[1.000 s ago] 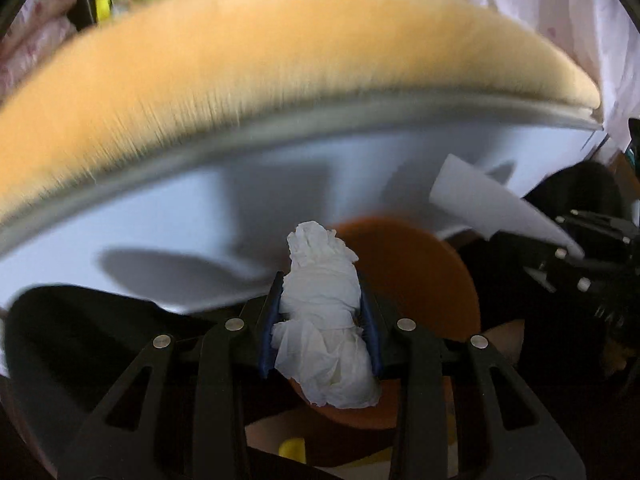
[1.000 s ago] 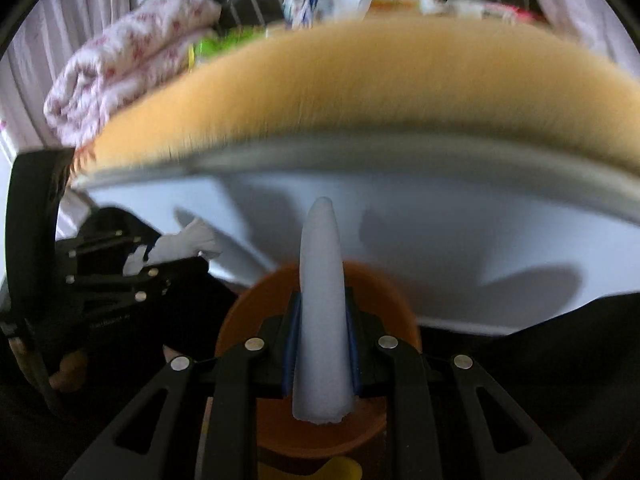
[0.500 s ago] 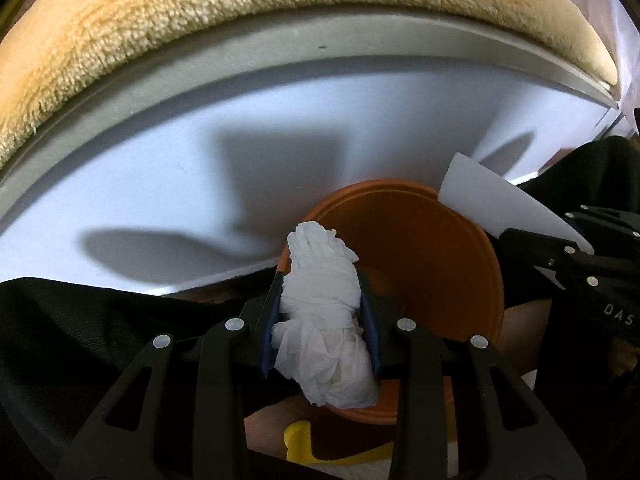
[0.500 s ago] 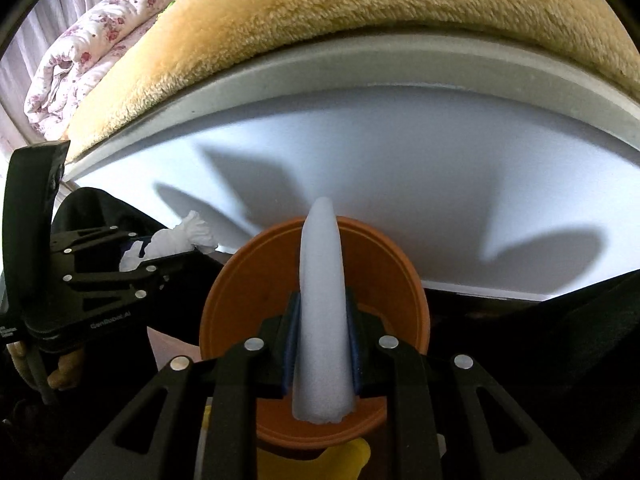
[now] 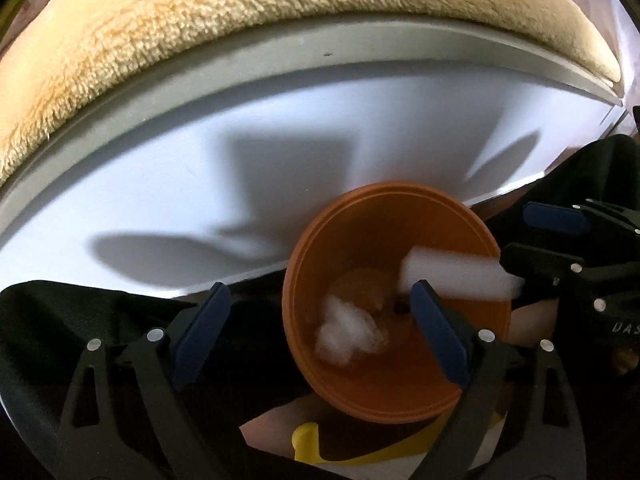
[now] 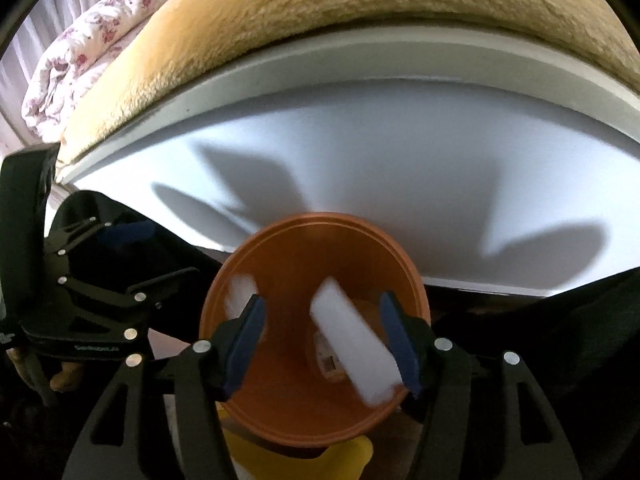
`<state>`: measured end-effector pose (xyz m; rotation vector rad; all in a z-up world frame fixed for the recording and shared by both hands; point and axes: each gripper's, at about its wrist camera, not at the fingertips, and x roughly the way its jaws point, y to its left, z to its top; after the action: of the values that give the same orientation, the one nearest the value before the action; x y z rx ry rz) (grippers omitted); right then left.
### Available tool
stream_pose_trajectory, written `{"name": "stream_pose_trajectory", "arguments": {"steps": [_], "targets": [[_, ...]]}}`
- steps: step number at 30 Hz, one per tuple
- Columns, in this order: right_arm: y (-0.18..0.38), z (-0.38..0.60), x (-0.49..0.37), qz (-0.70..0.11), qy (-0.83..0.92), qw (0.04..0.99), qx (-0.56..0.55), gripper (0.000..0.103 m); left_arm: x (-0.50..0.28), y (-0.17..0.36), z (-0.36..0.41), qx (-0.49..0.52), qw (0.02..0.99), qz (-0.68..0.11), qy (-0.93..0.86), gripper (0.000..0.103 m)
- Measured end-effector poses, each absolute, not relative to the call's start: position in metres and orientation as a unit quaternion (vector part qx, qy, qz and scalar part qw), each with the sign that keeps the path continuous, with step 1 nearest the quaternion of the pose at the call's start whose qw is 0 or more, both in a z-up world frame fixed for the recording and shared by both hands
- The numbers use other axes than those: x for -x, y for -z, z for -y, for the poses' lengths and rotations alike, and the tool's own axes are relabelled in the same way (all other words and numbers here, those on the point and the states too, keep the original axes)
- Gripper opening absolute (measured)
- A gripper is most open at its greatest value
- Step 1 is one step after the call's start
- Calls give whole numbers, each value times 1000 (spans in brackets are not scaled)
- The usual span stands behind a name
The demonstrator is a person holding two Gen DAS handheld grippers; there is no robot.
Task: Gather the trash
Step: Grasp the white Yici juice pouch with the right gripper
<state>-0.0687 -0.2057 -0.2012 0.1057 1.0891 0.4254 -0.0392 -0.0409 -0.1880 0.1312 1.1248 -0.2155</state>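
Left tongs (image 5: pixel 316 316) spread wide, released; tissue (image 5: pixel 344 330) blurred in bucket (image 5: pixel 348 216) at 5 o'clock; right tongs (image 6: pixel 322 332) likewise gape, paper (image 6: pixel 356 356) loose between.

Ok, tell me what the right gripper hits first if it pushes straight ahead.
Probably the white strip falling between its open jaws, then the inside of the orange bin below the right gripper. Depth is unclear.

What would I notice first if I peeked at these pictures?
The big orange bin in the middle, with a white foam strip and a crumpled tissue, both blurred, inside its mouth. The left gripper and right gripper hang wide open above it. Behind stretches a fuzzy tan blanket.
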Motion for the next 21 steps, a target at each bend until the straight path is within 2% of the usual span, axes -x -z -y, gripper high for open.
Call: {"name": "stream_pose_trajectory", "arguments": {"steps": [8,11,14,21], "targets": [[185,214,72,-489,-187,850,-60,60,38,187,37,-45,842,-529,96,89],[142,220,81,-441,-191,876,-40,60,45,173,32,-42,858,-502,95,89],[86,230,77,-390,-206,896,-51,70,50,160,31,-33,875,-474,96,89],[18,247,-10,-361,-210,901,-113,70,53,158,32,-38,881,-461,98,89]]}}
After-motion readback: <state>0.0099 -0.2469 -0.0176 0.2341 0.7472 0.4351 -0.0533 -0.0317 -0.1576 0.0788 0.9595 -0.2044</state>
